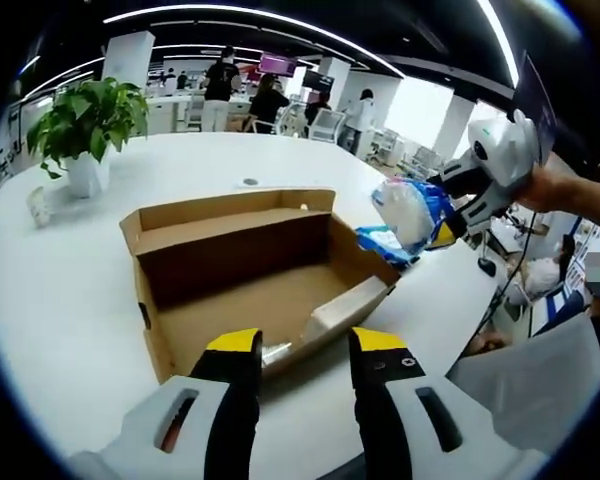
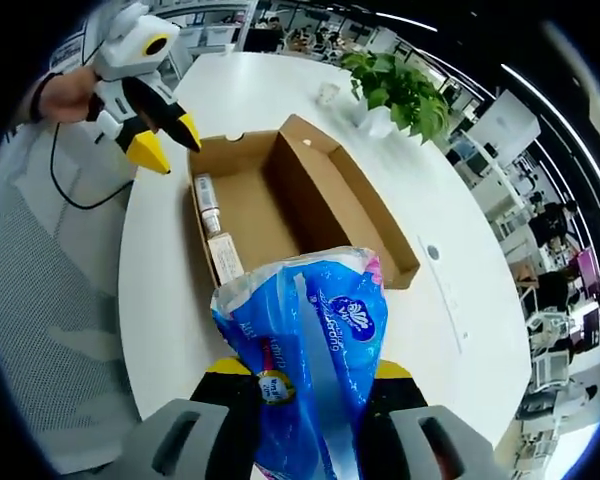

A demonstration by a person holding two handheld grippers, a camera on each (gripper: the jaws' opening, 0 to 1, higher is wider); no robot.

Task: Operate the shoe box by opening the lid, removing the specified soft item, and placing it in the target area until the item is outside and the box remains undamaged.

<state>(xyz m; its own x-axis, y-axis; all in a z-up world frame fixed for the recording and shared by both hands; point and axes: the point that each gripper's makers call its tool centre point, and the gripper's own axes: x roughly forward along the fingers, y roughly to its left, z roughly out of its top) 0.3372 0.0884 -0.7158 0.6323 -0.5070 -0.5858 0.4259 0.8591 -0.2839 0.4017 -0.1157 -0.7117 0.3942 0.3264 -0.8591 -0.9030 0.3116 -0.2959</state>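
A brown cardboard shoe box (image 1: 245, 280) lies open on the white table, its lid folded back. A small pale packet (image 1: 342, 308) lies inside along its near right wall. My left gripper (image 1: 305, 345) is open at the box's near edge, holding nothing. My right gripper (image 2: 305, 372) is shut on a soft blue and white plastic pack (image 2: 315, 340), lifted clear of the box. In the left gripper view that pack (image 1: 412, 215) hangs to the right of the box, above the table. The right gripper view shows the box (image 2: 280, 195) beyond the pack, and the left gripper (image 2: 170, 140) at its far corner.
A potted green plant (image 1: 85, 125) stands at the table's far left, with a small pale object (image 1: 38, 205) beside it. The round white table (image 1: 70, 300) has bare room around the box. Several people stand at desks in the background. A dark cable (image 2: 75, 185) trails at the table edge.
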